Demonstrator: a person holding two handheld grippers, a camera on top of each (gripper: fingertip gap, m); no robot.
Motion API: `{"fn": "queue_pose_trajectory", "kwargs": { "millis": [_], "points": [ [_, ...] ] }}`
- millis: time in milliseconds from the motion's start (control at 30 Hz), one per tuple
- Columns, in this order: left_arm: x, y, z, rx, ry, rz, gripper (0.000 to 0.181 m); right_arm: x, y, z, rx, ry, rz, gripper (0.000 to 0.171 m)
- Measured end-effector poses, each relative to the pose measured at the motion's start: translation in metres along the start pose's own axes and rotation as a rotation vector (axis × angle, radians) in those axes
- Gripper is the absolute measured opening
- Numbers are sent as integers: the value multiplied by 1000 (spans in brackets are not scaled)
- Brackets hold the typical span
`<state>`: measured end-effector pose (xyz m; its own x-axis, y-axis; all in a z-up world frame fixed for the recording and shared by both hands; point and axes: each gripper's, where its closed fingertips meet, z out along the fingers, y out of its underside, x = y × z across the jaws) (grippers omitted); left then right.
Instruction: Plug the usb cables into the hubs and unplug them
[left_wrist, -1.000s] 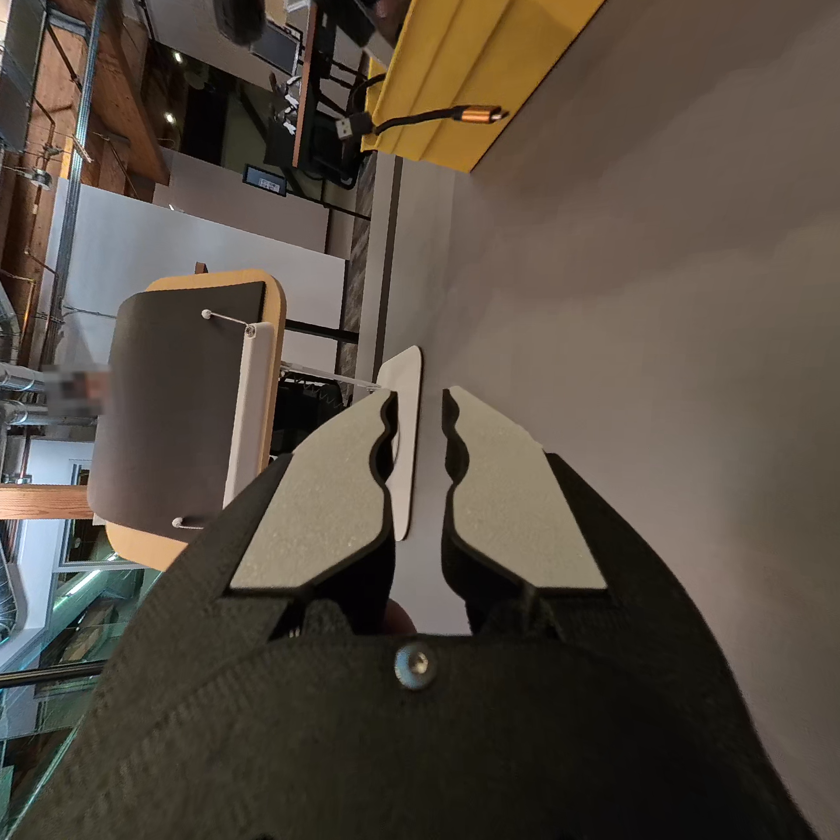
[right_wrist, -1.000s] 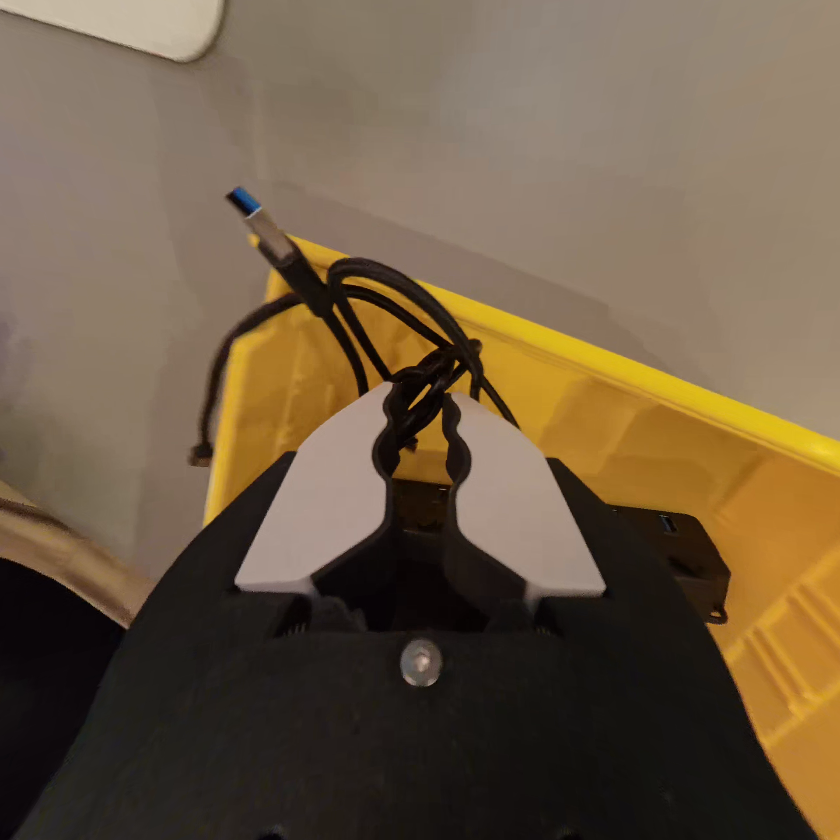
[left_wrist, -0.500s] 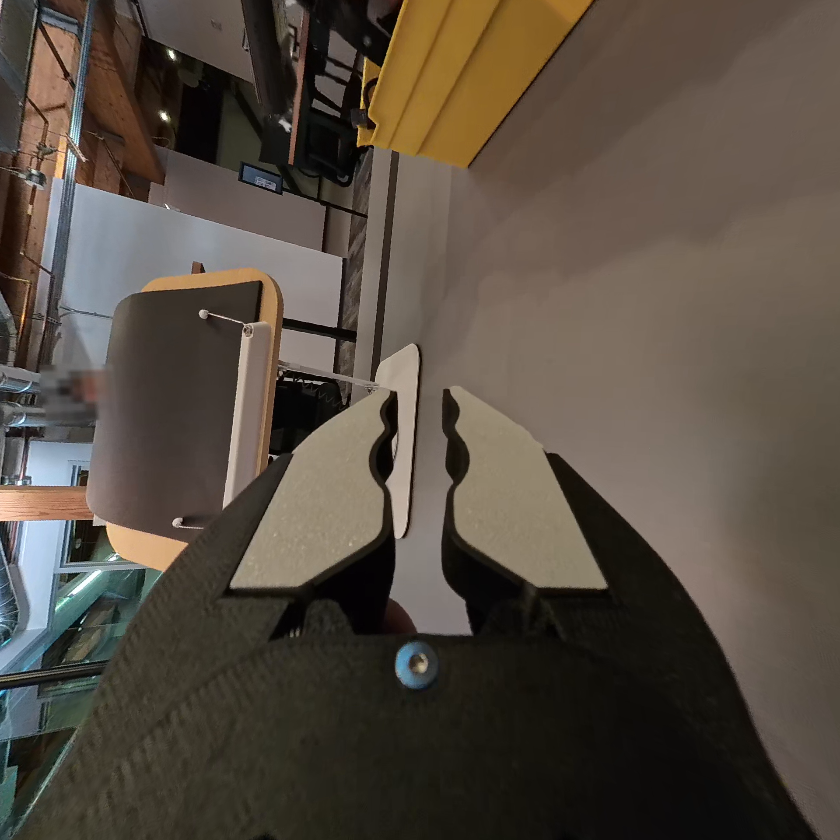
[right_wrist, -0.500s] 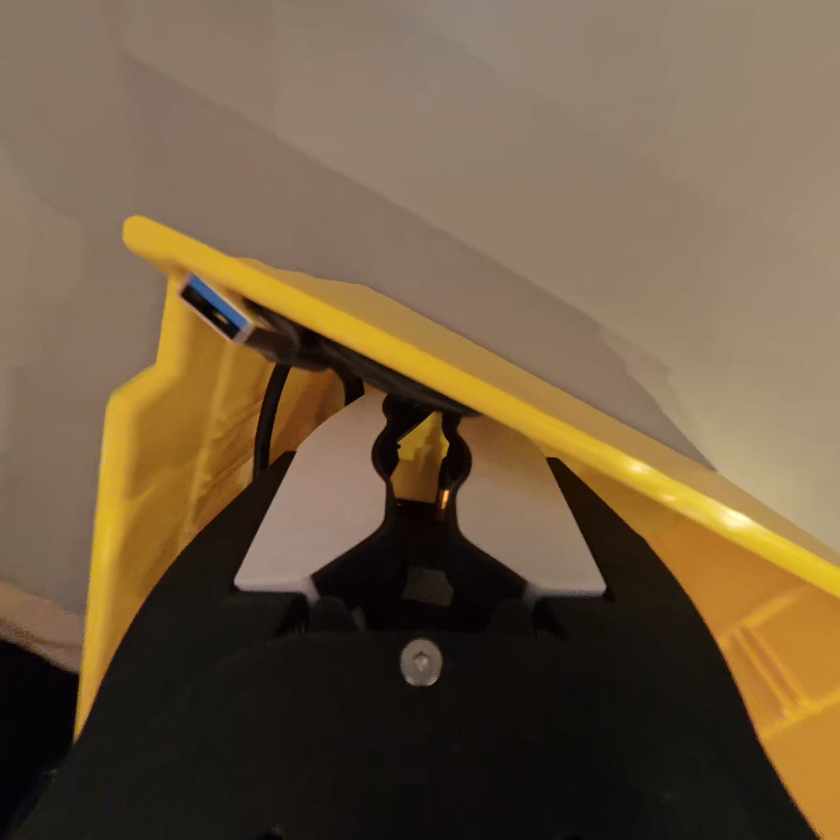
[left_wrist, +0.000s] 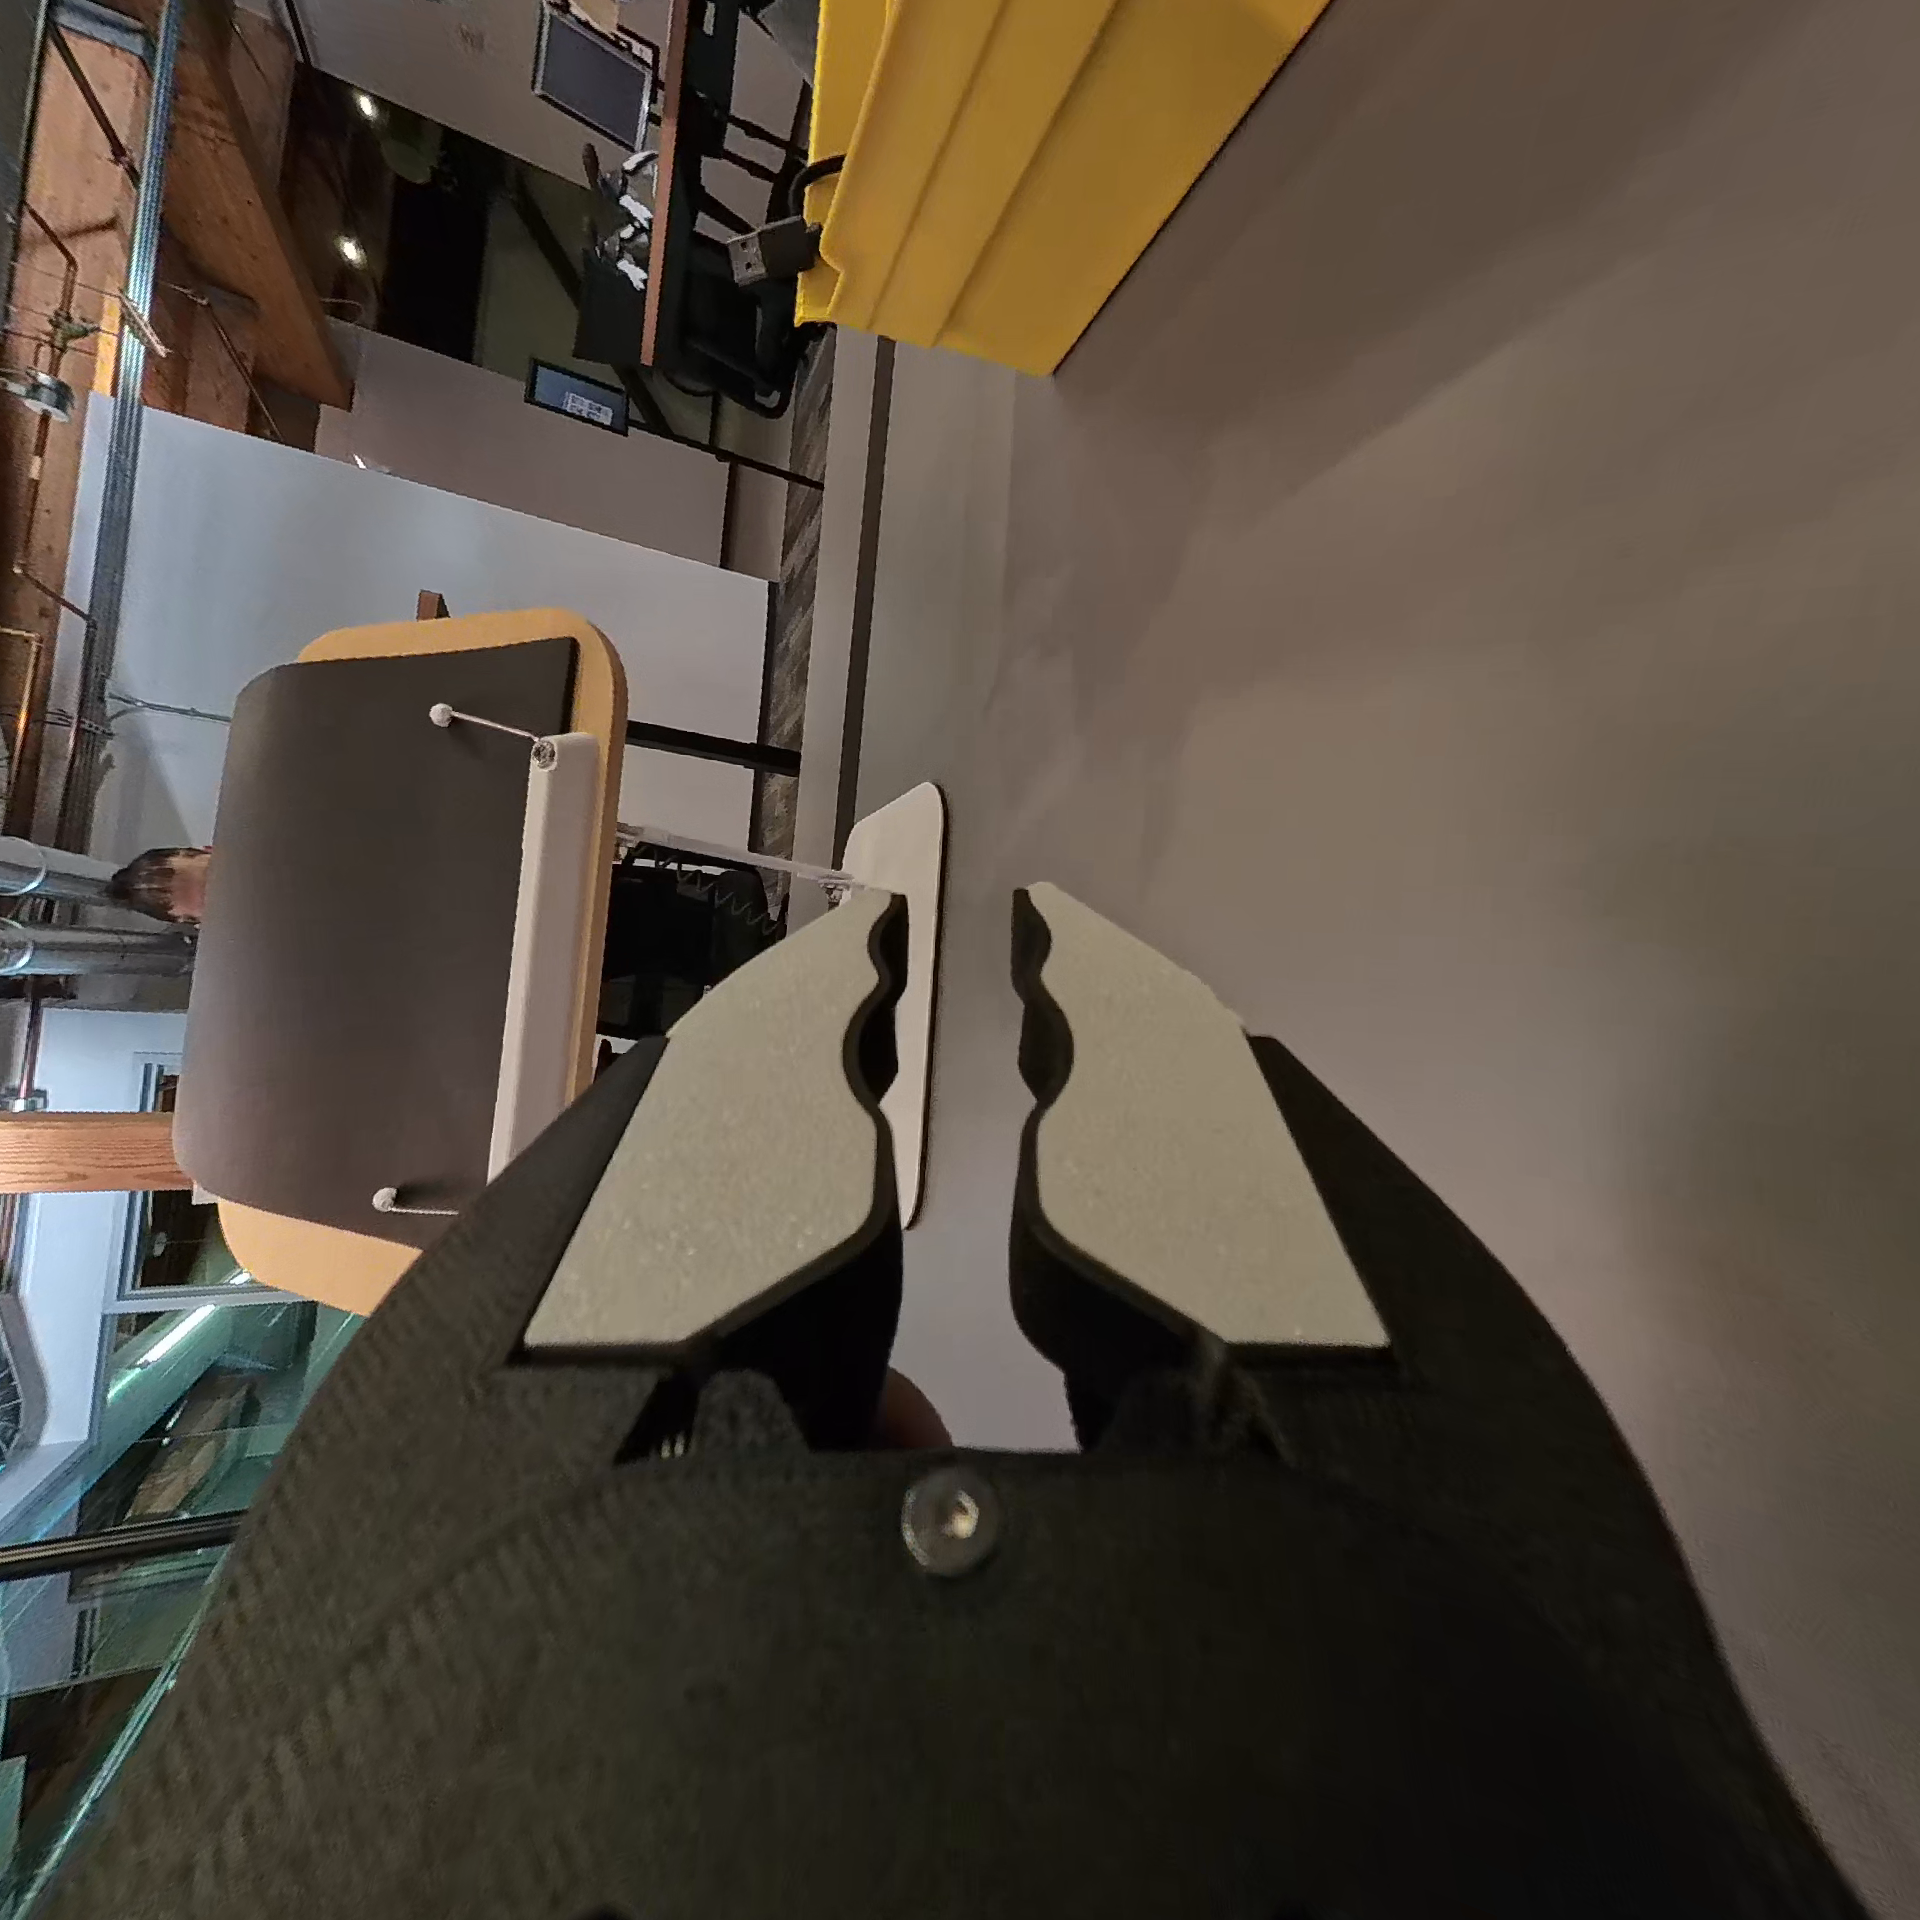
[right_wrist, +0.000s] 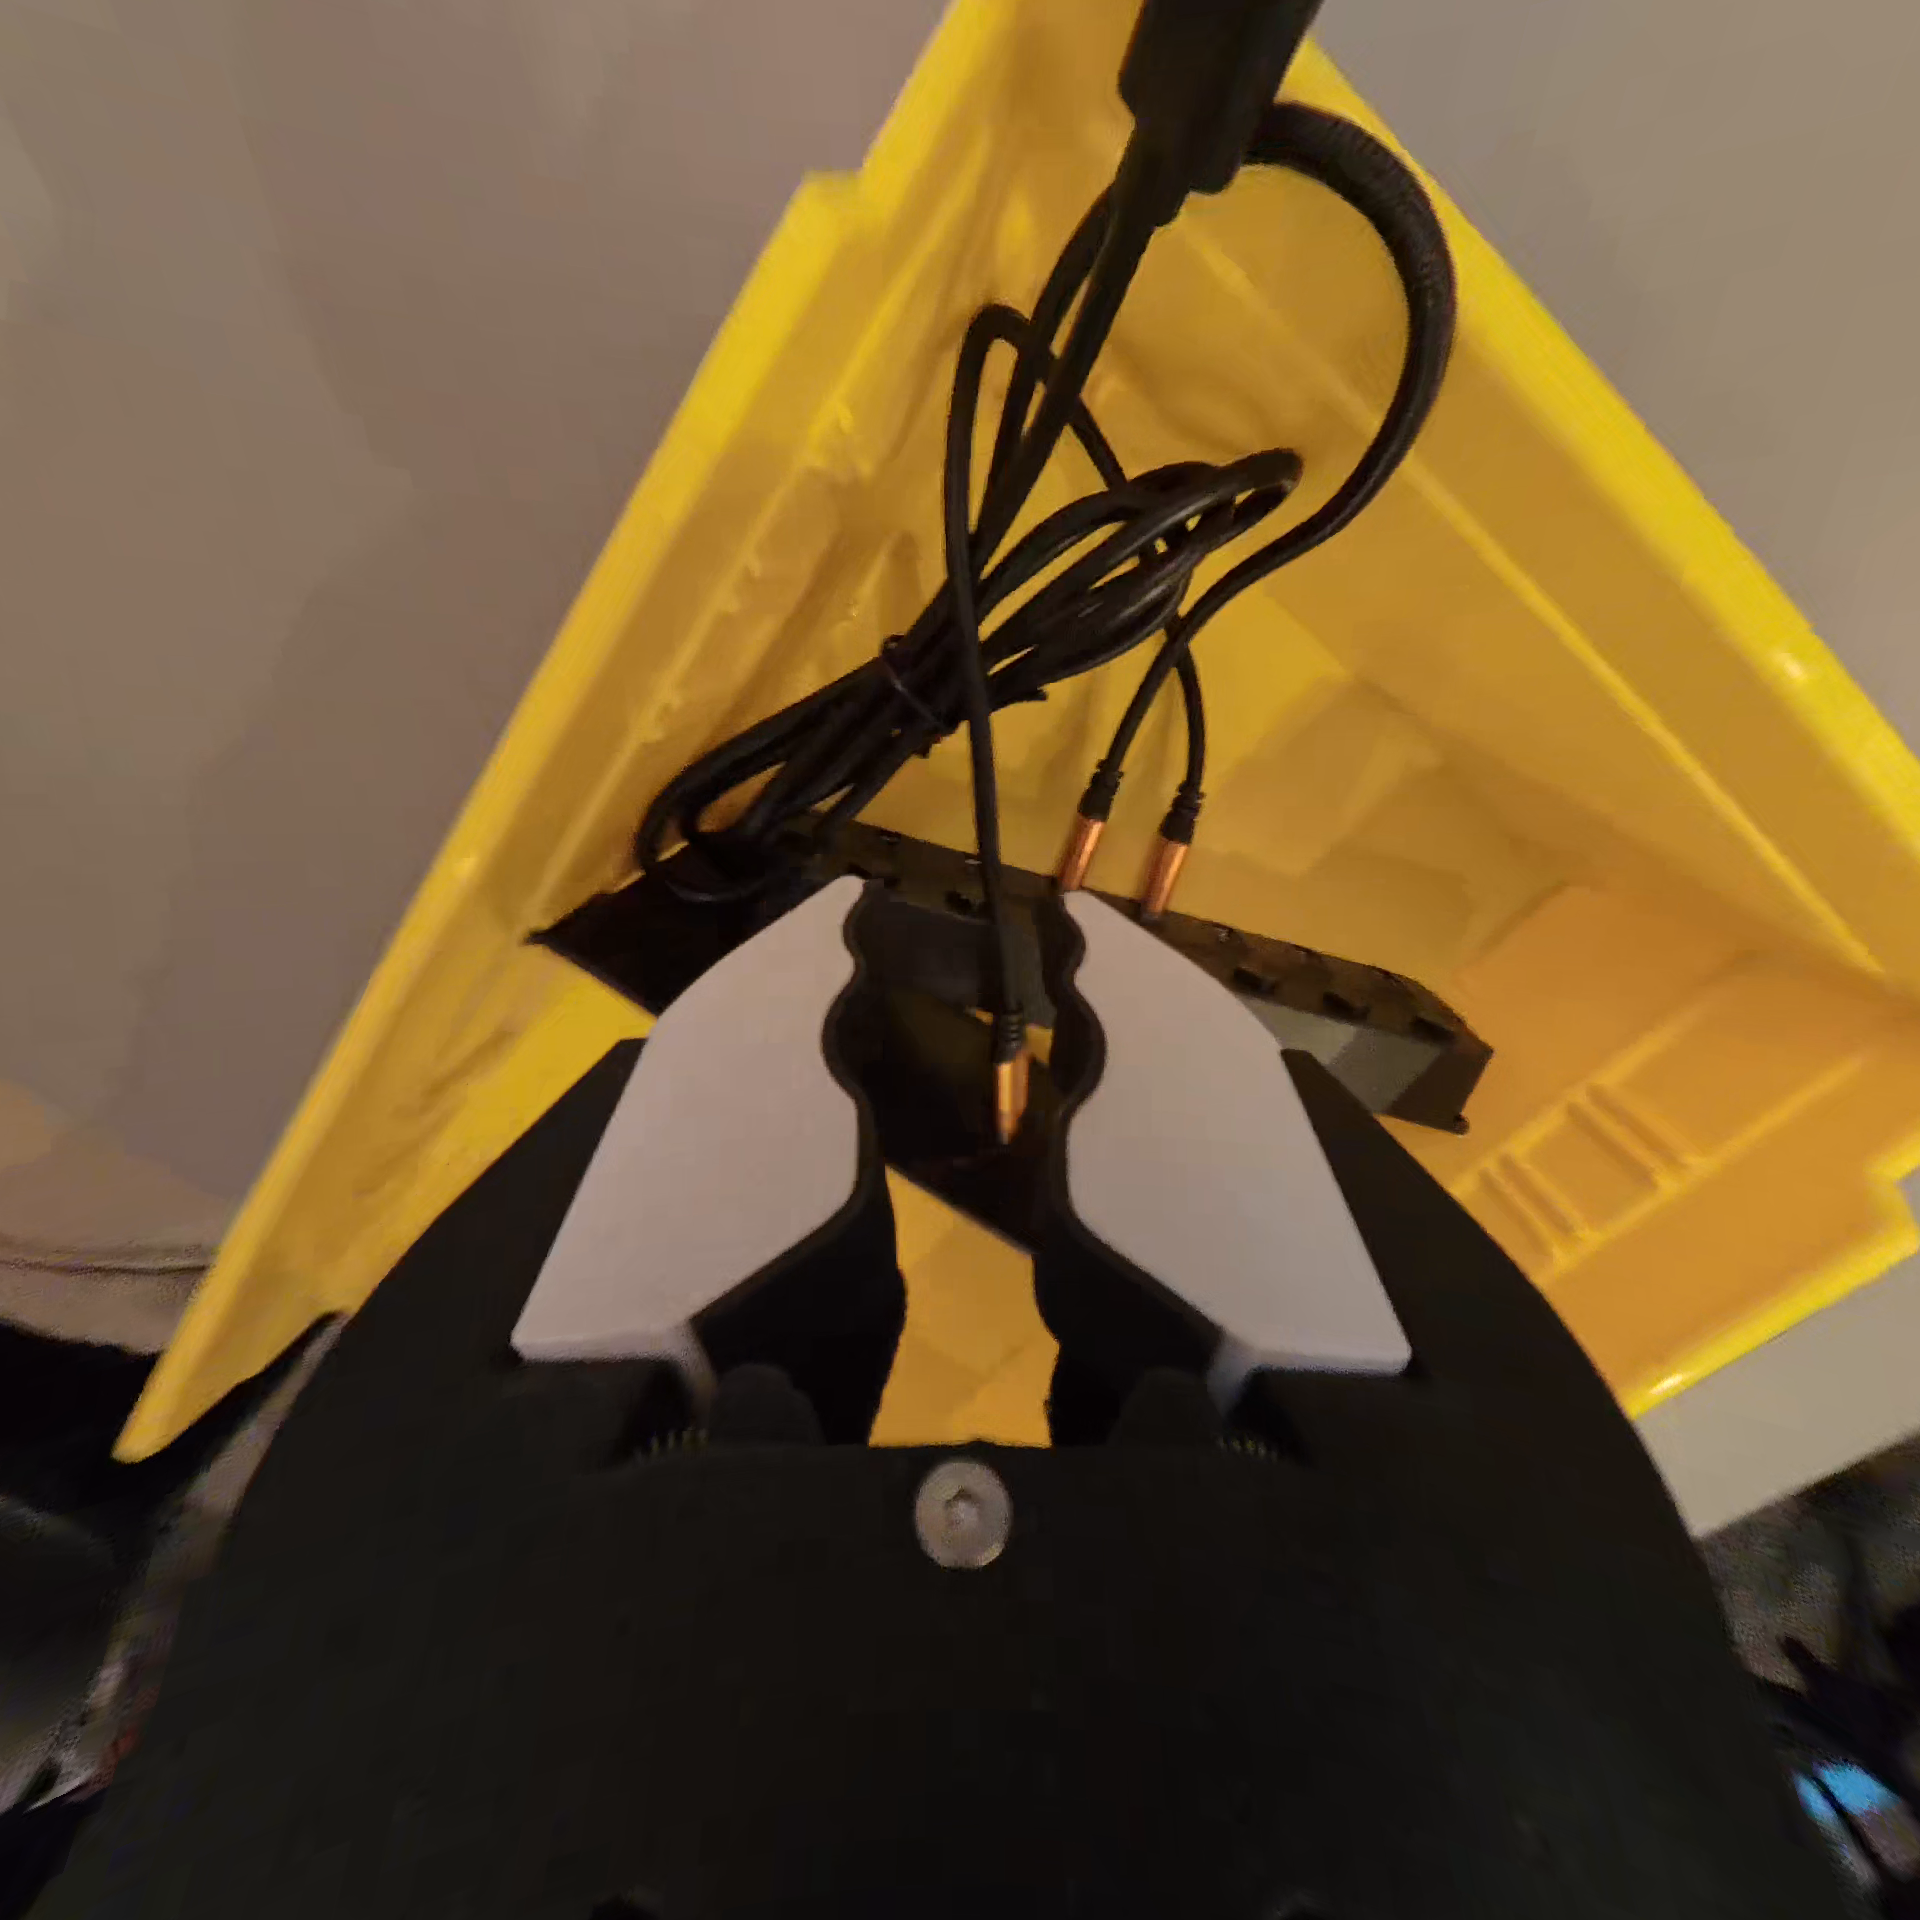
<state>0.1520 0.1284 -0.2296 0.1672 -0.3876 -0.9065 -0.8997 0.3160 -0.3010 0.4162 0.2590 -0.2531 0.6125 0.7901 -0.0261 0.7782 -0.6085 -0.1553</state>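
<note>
1. Over the yellow bin (right_wrist: 1455, 665) is where I've got the right gripper (right_wrist: 961, 935), fingers spread with nothing pinched, so my guess is I'm lining up to grab something out of it.
2. Inside the bin: a long black USB hub (right_wrist: 1340, 997) on the floor, a tied bundle of black cable (right_wrist: 935, 665) on its near-left end, and three copper-tipped plugs (right_wrist: 1075, 847) dangling above it. Can't tell if any are seated.
3. One copper plug (right_wrist: 1010, 1086) hangs right between my right fingers, not touching either as far as I can see.
4. Well away from the bin, the left gripper (left_wrist: 956, 914) sits idle over the grey table (left_wrist: 1455, 935), spread slightly, holding nothing.
5. A USB-A plug (left_wrist: 769, 249) pokes over the bin's edge.
</note>
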Motion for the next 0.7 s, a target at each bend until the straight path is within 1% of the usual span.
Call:
{"fn": "queue_pose_trajectory", "kwargs": {
  "millis": [67, 167, 233, 267, 300, 433, 500, 700],
  "points": [
    [1, -1, 0, 0, 2, 4, 19, 14, 1, 12, -27, 66, -23, 19],
    [0, -2, -2, 1, 0, 9, 19, 21, 1, 32, -53, 47, -24, 15],
    [-1, -2, -2, -1, -1, 4, 19, 24, 7, 46, -99, 56, -46, 15],
    [-1, -1, -2, -2, -2, 4, 19, 28, 11, 51, -119, 72, -38, 18],
    [-2, -1, -2, -3, -3, 3, 20, 29, 10, 51, -103, 75, -28, 21],
    [-4, -1, -3, 2, -4, -26, 24, 29, 5, 32, -15, 108, 9, 33],
    [-7, -2, -3, -1, -7, -41, 26, 29, 4, 19, 18, 131, 35, 44],
    [-26, 0, -11, -4, -22, -136, 33, 13, -7, -19, 169, 156, 64, 47]
  ]
}}
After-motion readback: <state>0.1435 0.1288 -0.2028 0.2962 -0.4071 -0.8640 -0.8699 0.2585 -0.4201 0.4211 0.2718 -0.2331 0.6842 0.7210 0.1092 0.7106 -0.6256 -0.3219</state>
